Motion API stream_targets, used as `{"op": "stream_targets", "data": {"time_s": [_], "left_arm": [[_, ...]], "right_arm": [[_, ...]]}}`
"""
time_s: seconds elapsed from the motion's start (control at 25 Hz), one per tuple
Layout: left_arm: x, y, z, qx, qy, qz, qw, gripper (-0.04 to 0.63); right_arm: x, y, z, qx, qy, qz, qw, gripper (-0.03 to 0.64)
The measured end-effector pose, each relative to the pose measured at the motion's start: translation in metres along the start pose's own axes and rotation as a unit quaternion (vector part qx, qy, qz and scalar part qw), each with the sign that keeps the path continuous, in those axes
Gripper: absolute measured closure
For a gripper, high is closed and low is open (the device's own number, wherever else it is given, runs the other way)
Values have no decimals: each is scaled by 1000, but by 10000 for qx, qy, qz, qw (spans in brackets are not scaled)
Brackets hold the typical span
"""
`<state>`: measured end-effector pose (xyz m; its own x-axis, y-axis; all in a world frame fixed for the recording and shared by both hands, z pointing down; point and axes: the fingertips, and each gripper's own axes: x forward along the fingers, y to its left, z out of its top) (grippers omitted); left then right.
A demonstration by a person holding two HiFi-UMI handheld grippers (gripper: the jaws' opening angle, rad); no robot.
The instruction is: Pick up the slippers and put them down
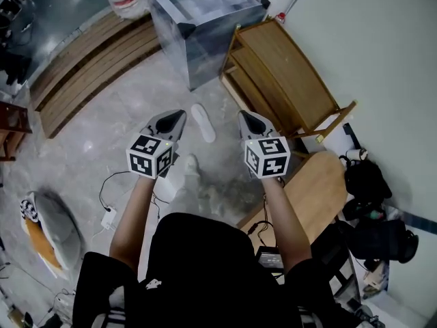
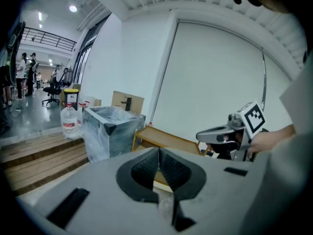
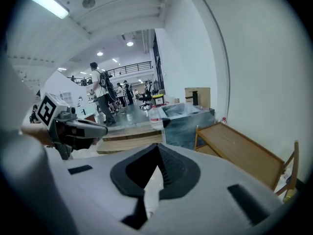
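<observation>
Both grippers sat nearest the camera, held high: left gripper (image 1: 179,117) and right gripper (image 1: 244,117), fingers pressed together, nothing in either. White slipper (image 1: 203,123) lay on the floor (image 1: 136,94) below and between them, long axis pointing away from the person, seemingly a bit nearer the left. White shape (image 1: 189,166) closer in: possibly the other slipper, couldn't tell.
</observation>
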<state>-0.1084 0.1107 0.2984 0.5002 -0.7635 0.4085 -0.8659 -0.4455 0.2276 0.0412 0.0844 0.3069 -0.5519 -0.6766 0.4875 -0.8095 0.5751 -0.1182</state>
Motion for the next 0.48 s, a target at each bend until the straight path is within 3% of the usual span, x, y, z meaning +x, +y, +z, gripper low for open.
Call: {"op": "stream_targets", "data": {"time_s": [0.16,0.48], "left_arm": [[-10,-25,21,100,-237,-105,9996,589],[-39,-75,77,638,-743,-299,9947,589]], "right_arm": [[-20,6,17,-73,-233,32,9997,618],[-64,19,61,-302,-766,66,9966,618]]}}
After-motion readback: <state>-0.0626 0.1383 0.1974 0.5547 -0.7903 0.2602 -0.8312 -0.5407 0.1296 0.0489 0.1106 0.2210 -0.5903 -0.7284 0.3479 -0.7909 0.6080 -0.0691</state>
